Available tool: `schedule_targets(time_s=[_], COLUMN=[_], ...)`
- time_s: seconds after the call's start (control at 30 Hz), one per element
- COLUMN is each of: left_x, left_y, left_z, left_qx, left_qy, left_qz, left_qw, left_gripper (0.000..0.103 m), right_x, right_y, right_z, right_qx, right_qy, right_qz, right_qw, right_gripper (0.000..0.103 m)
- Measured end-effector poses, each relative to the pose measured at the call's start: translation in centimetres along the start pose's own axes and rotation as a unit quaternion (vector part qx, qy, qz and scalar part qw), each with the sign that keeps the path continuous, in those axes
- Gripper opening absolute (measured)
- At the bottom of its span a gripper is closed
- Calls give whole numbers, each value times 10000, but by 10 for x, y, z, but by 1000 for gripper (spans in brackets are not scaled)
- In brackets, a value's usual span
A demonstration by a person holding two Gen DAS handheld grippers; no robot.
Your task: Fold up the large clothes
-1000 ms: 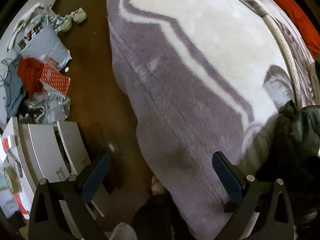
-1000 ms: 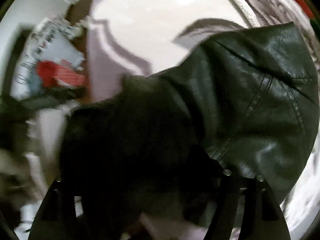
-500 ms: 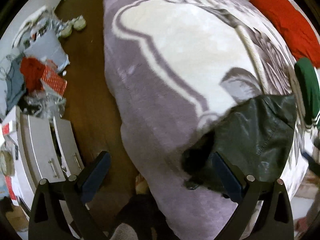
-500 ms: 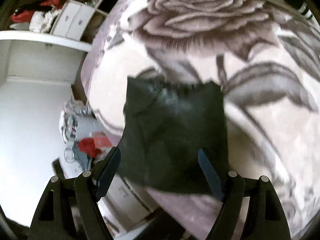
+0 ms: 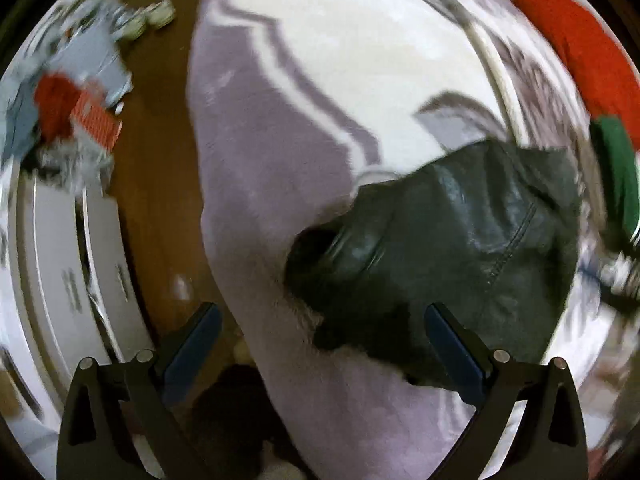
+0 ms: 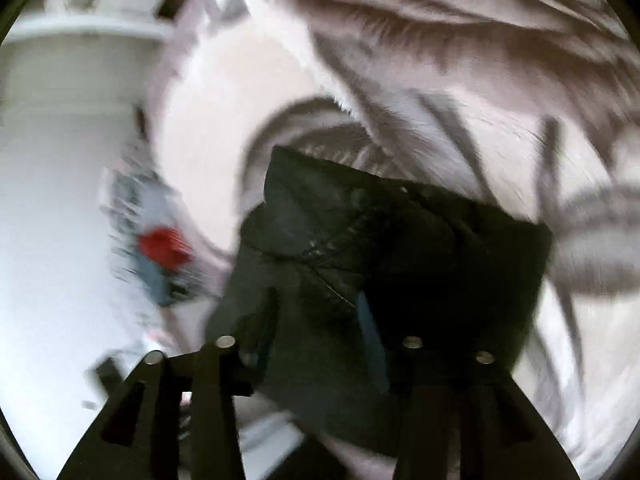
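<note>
Item: black leather jacket (image 5: 452, 256), bunched on my bed's purple blanket (image 5: 272, 168), close to the near edge above the floor (image 5: 152, 184).
Left tool (image 5: 320, 344): fingers spread wide, empty, hovering just short of the jacket.
Right tool (image 6: 316, 320): over the jacket; blur hides whether it pinches leather, so I cannot tell.
Risks: slick leather may slide off the edge; a careless pinch may catch blanket too.

A black leather jacket (image 5: 460, 248) lies folded on the rose-patterned purple blanket (image 5: 272, 152).
</note>
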State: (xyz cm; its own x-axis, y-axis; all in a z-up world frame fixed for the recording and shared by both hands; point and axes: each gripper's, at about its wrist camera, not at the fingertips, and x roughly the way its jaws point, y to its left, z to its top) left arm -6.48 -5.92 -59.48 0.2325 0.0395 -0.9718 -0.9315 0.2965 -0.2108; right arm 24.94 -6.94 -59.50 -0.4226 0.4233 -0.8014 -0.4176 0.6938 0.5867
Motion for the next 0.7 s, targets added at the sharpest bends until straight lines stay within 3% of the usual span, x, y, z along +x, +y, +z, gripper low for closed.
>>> schedule_targets(time_s=[0.07,0.13,0.2,0.27,0.3,0.33,0.43,0.5,0.57,0.63,0.7], left_x=[9,38,61,79,82,83,59,31,7,11,36], left_y=[13,19,18,15,15,14,9,12,11,16,31], left_z=[-5,-5,-4,-3,-4,-4,-14,-22,-34,-43,-46], left_qx=[-517,-1013,-1300,-1485,-1545,-1602,-1540,-1572,-1374,-1258,-1497], left_qy=[155,554,569,366,287,173,-271,-430,-578,-507,-260], left_qz=[-460,-1168,-1707,-2007,-2061,-2133,-2222,-2459,-2516,-2382,-2279], left_qw=[9975,9864,9750,9676,9658,9636,9624,9555,9563,9617,9618], left_gripper=[103,103,102,72,66,48,22,19,19,19,19], right_x=[-30,-42,-39,-22,-14,-12,4,12,16,4,-2], right_y=[-29,-63,-98,-131,-147,-157,-168,-171,-172,-172,-169], right_z=[-25,-50,-73,-93,-104,-111,-121,-123,-120,-123,-116], right_qx=[301,721,1205,1850,2116,2212,2292,2270,2247,2141,1994], right_qy=[-354,-473,-436,-310,-304,-296,-305,-308,-310,-347,-395], right_qz=[170,228,392,758,881,937,993,1028,1014,1030,1017], right_qw=[9988,9960,9910,9793,9729,9703,9678,9680,9687,9707,9738], right_gripper=[70,70,70,70,70,70,70,70,70,70,70])
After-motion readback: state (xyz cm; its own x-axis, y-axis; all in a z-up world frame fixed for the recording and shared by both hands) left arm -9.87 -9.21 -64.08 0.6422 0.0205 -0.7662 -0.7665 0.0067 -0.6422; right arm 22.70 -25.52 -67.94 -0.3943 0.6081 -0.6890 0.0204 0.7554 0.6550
